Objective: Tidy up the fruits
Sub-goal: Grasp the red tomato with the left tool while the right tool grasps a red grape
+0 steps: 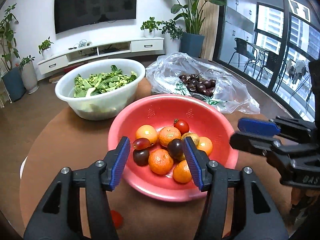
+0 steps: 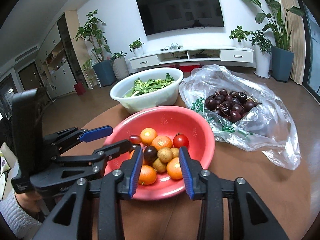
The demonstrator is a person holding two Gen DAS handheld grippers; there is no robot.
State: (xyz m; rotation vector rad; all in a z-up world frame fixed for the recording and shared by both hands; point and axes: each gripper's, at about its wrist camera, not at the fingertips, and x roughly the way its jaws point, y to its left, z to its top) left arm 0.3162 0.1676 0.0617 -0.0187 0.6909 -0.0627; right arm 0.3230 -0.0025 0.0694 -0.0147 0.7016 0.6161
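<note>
the left gripper (image 1: 156, 160) hangs over the near rim of the round pink plastic colander bowl (image 1: 140, 116), its blue-padded jaws spread wide and holding nothing. the right gripper (image 2: 161, 166) is likewise agape and empty above the same bowl. inside lie orange mandarins (image 1: 160, 161), a red cherry tomato (image 1: 181, 126) and dark grapes (image 1: 141, 157). behind, on the brown round table (image 1: 60, 140), stand a white plastic basin of green leaves (image 1: 96, 104) and a clear plastic bag of dark cherries (image 2: 232, 104).

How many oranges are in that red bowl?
5 oranges: two at the back, one at right, two nearest. Others may hide underneath.
</note>
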